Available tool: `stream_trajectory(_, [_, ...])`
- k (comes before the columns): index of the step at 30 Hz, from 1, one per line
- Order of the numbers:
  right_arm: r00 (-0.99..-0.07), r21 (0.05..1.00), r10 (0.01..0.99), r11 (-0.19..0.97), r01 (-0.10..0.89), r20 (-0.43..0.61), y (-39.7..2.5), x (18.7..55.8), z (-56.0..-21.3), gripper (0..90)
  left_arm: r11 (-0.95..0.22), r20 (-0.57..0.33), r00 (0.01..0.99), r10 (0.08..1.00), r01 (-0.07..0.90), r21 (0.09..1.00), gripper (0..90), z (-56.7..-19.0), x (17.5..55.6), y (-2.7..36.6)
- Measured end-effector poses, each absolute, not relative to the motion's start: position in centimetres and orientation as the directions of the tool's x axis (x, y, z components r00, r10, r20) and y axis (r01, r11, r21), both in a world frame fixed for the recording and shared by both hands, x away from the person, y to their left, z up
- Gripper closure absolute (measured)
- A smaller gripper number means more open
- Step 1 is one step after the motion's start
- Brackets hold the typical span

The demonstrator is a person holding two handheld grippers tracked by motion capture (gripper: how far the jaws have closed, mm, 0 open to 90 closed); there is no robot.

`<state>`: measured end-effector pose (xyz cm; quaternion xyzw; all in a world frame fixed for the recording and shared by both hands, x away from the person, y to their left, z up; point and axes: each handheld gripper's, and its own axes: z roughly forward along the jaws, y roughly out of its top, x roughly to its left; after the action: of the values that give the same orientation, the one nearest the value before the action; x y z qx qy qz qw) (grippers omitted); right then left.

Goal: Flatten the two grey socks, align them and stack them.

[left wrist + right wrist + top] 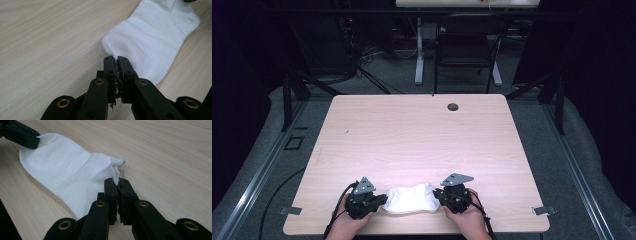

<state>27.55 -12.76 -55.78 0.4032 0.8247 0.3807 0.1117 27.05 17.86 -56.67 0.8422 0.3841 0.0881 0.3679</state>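
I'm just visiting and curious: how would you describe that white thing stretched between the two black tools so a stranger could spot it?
Start at the pale wooden table and look to its near edge, between the person's two hands. There lies a white sock, pinched at each end by the left gripper and right gripper. It is the one soft white item among black hardware.

1 sock (409, 199), 2 grippers — left (379, 201), right (438, 194) — 1 desk (422, 135), 1 chair (467, 45) behind.

The surface (422, 135) is pale wood-grain with rounded corners. A white sock (409, 199) lies flat near its near edge, about midway left to right. Far right of centre sits a small dark round spot (453, 107), possibly a cable hole.
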Motion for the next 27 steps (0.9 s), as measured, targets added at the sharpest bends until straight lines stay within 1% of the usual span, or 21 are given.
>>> stream_trajectory(12, [-0.641,0.706,0.758,0.389,0.591,0.119,-12.9,27.9,-56.3,85.9,-0.45,-0.131,0.696,0.706,0.583,0.676,83.1,-57.0,27.2,17.8])
stream_trajectory(15, [-0.644,0.705,0.756,0.394,0.589,0.115,-13.0,27.9,-56.2,82.1,-0.432,-0.138,0.691,0.71,0.582,0.689,79.8,-56.8,27.2,17.8])
stream_trajectory(18, [-0.641,0.723,0.761,0.389,0.571,0.097,-13.2,27.7,-55.8,78.3,-0.406,-0.138,0.693,0.707,0.559,0.723,74.7,-56.0,27.2,17.9])
stream_trajectory(21, [-0.645,0.752,0.759,0.374,0.543,0.087,-13.2,27.4,-55.1,76.2,-0.393,-0.128,0.71,0.692,0.52,0.758,72.4,-55.2,27.0,17.7])
stream_trajectory(25, [-0.678,0.783,0.73,0.372,0.499,0.085,-12.4,26.9,-54.6,74.5,-0.407,-0.136,0.728,0.672,0.516,0.754,69.9,-55.4,26.7,17.1])
stream_trajectory(27, [-0.697,0.777,0.713,0.395,0.49,0.077,-11.8,26.9,-54.8,73.7,-0.418,-0.139,0.733,0.666,0.521,0.745,68.0,-55.8,26.6,16.9])
